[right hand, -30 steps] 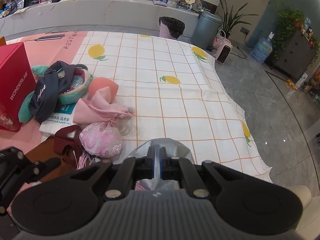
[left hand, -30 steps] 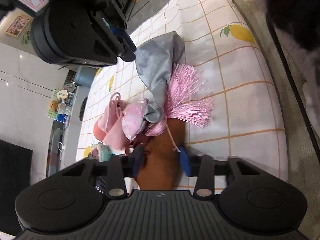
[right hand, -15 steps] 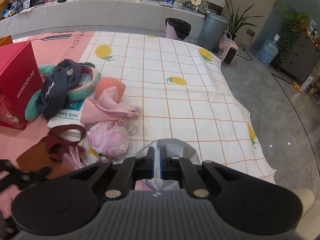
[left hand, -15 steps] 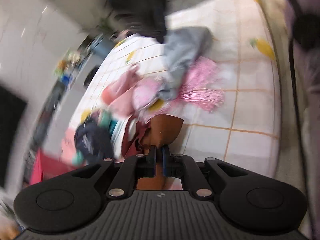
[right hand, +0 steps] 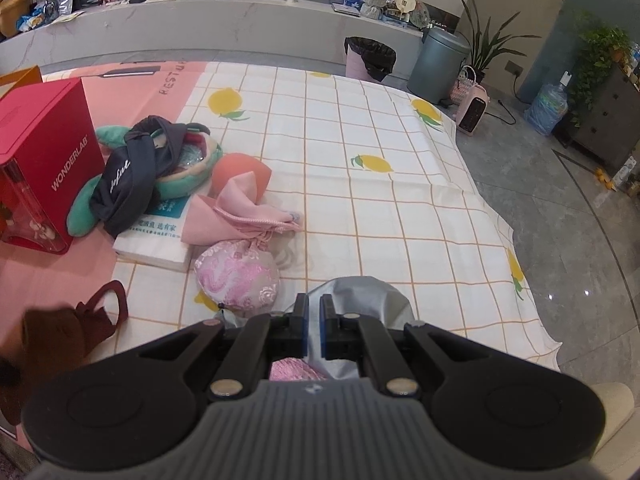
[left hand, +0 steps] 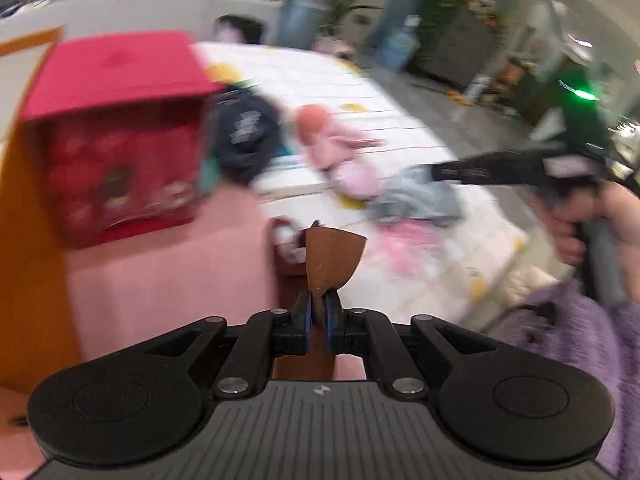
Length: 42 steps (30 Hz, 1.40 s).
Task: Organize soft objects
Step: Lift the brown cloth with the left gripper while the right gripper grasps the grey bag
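Note:
My left gripper (left hand: 317, 312) is shut on a brown cloth (left hand: 333, 258) and holds it up; the left wrist view is blurred by motion. My right gripper (right hand: 314, 320) is shut on a grey cloth (right hand: 360, 296) lying on the lemon-print sheet (right hand: 360, 184). The grey cloth also shows in the left wrist view (left hand: 416, 196), with the right gripper (left hand: 436, 170) at it. A pink brocade pouch (right hand: 236, 276), a pink cloth (right hand: 236, 216), a dark navy cap (right hand: 128, 172) on a green plush (right hand: 80, 216) and a pink tassel (right hand: 292, 372) lie nearby.
A red WONDERLAB box (right hand: 40, 160) stands at the left on a pink mat (right hand: 52, 280). A white tissue pack (right hand: 160, 236) lies under the cap. A maroon strap item (right hand: 100, 312) lies at the lower left. The sheet's edge and grey floor (right hand: 560, 260) are at right.
My left gripper has closed on the brown cloth, lifted it and swung round fast to face the red box. The right gripper stays shut on the grey cloth, nearly still.

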Tool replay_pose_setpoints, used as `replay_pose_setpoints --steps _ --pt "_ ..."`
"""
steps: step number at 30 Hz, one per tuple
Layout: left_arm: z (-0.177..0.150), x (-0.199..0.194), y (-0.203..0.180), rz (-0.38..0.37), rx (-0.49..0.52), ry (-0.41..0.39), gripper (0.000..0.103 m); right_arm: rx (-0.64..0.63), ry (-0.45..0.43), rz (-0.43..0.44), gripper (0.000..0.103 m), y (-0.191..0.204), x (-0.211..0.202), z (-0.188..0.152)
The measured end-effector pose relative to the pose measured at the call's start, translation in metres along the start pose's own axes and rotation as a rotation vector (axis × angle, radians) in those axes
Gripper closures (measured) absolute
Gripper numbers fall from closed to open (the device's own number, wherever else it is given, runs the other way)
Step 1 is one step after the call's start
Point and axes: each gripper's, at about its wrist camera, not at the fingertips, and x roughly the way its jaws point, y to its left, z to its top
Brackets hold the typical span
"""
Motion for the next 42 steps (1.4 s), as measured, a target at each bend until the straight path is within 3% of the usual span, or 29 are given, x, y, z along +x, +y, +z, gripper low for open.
replay_pose_setpoints --steps 1,3,5,10,11,14,19,25,29,35,42 --pt "0.001 0.0 0.004 0.046 -0.011 -0.01 0.087 0.0 0.003 -0.002 0.101 0.0 0.001 0.0" --pt "0.003 0.003 0.007 0.103 -0.008 -0.02 0.069 -0.002 0.011 -0.006 0.101 0.001 0.002 0.0" --pt "0.003 0.008 0.008 0.092 0.001 -0.002 0.053 -0.005 0.02 -0.008 0.101 0.001 0.004 0.0" --pt "-0.004 0.012 0.008 0.049 0.024 0.033 0.049 -0.023 0.037 -0.01 0.101 0.005 0.008 -0.001" --pt "-0.006 0.015 0.007 0.054 0.029 0.04 0.05 -0.026 0.038 -0.01 0.101 0.005 0.008 -0.001" --pt "-0.01 0.016 0.008 0.042 0.002 0.025 0.1 -0.028 0.037 -0.009 0.101 0.005 0.007 -0.001" --pt "-0.012 0.013 0.007 0.005 -0.031 -0.02 0.1 -0.02 0.011 0.012 0.101 0.005 0.002 0.0" --pt "-0.011 0.002 -0.008 0.083 0.033 -0.073 0.1 0.011 -0.026 0.031 0.101 0.002 -0.009 0.001" --pt "-0.01 -0.006 -0.011 0.065 0.021 -0.095 0.1 0.053 -0.046 0.039 0.101 0.0 -0.017 0.002" --pt "-0.008 -0.02 -0.018 0.095 0.037 -0.149 0.1 0.082 -0.087 0.023 0.101 0.002 -0.028 0.003" --pt "-0.003 -0.037 -0.019 0.065 0.018 -0.195 0.1 0.114 -0.158 0.027 0.101 0.007 -0.053 0.006"
